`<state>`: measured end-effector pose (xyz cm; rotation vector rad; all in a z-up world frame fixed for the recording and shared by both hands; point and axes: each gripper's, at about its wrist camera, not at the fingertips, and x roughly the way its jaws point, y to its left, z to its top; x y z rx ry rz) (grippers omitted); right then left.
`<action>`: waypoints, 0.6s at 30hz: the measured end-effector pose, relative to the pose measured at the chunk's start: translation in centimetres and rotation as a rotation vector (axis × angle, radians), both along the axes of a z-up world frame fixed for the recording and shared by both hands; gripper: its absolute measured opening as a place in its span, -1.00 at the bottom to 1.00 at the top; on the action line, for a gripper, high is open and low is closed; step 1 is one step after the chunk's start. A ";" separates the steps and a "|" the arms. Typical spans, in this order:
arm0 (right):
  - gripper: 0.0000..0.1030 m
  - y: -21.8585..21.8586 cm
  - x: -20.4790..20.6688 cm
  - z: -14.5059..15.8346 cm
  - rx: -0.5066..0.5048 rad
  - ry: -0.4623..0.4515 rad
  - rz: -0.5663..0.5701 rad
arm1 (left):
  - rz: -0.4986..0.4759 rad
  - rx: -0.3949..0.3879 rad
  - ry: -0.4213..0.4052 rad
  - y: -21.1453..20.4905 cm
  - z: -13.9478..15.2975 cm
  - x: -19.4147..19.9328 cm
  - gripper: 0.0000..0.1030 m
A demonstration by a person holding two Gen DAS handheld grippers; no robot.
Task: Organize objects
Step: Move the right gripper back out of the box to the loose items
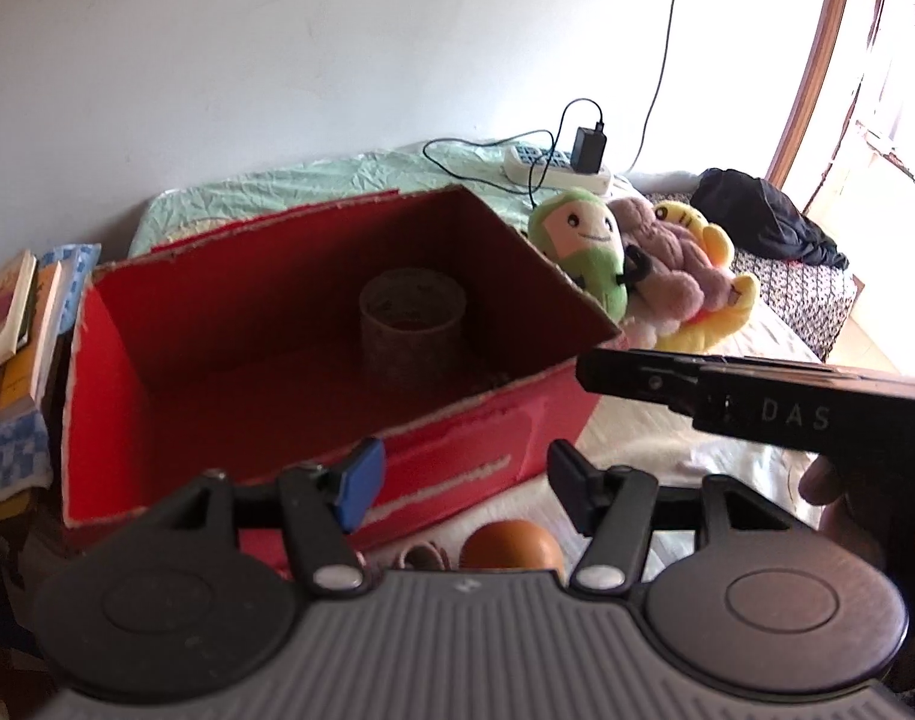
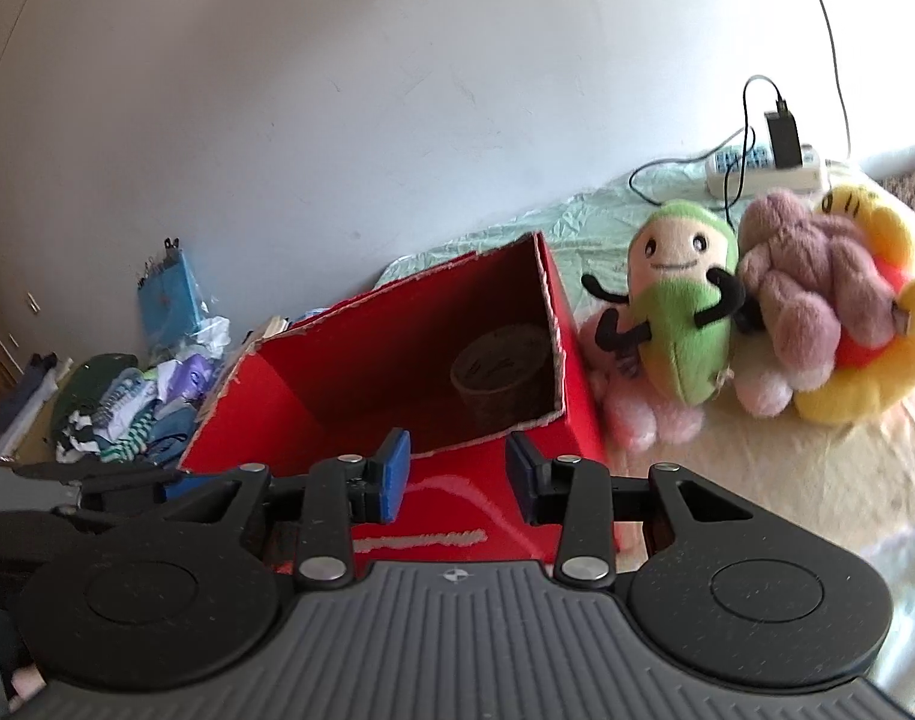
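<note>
Red box (image 1: 313, 372): tape roll (image 1: 412, 324) inside. Plush toys (image 2: 757, 312) outside at 3 o'clock, pending. Left tool (image 1: 457, 480), right tool (image 2: 457, 474): agape, empty.

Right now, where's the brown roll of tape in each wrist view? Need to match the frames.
Left wrist view: the brown roll of tape stands inside the red cardboard box, right of centre on its floor.
Right wrist view: the same roll sits in the box's right inner corner, centre of the picture, partly cut off by the near wall.
Shared landmark: the green bean-shaped plush toy, just right of the box in both.
</note>
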<state>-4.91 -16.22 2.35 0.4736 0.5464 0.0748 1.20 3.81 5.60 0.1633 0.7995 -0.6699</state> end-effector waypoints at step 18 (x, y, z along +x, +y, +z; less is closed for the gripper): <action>-0.27 -1.0 -1.6 -5.0 0.235 0.208 0.052 | -0.093 0.027 0.173 -1.5 -4.3 -2.5 0.21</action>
